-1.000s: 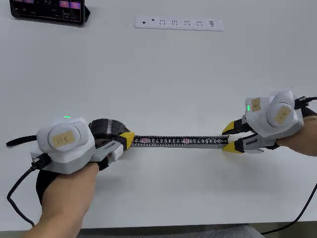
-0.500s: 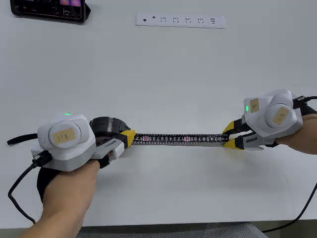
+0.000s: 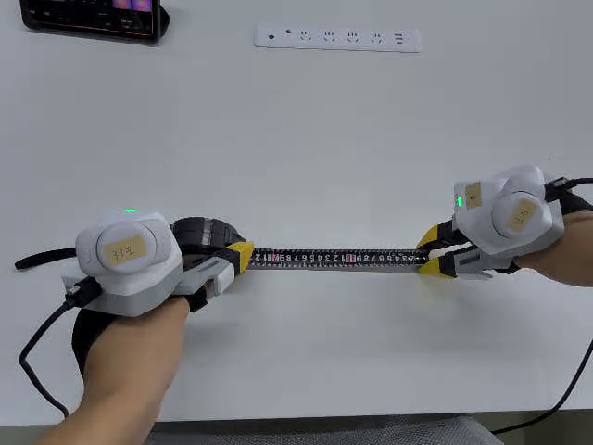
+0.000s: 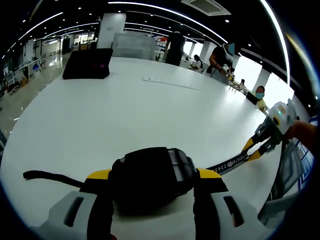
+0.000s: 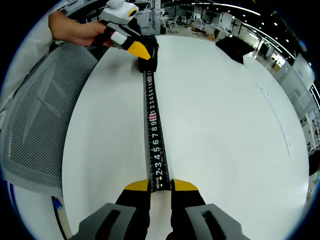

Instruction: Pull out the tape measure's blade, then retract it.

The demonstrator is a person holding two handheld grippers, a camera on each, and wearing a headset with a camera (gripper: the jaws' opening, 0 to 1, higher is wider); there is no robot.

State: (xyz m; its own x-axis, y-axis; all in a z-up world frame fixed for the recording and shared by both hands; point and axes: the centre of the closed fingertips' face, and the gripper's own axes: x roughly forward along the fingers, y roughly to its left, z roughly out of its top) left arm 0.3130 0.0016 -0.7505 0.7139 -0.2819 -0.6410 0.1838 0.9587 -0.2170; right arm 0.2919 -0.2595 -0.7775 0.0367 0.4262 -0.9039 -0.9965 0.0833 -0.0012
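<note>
Left fingers [image 4: 98, 176] clamped on case [image 4: 150, 172], right fingers [image 5: 186, 186] on blade [image 5: 152, 125] tip.
I'd walk the tip back slowly, blade straight, case held firm on the desk [image 3: 306, 158].

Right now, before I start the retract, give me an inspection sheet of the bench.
Surface: white workbench, flat and dry-looking.
Job's things: black tape measure case; blade drawn out in a straight line just above the bench between the grippers.
Clutter: power strip and dark tablet at the far edge, well away from the blade.
Grippers: left gripper shut on the tape measure case; right gripper shut on the blade's end.
Cables: black cable from the left gripper; another black cable at the near right; black strap left of the case.
Surroundings: mesh chair at the near edge; people beyond the bench.
</note>
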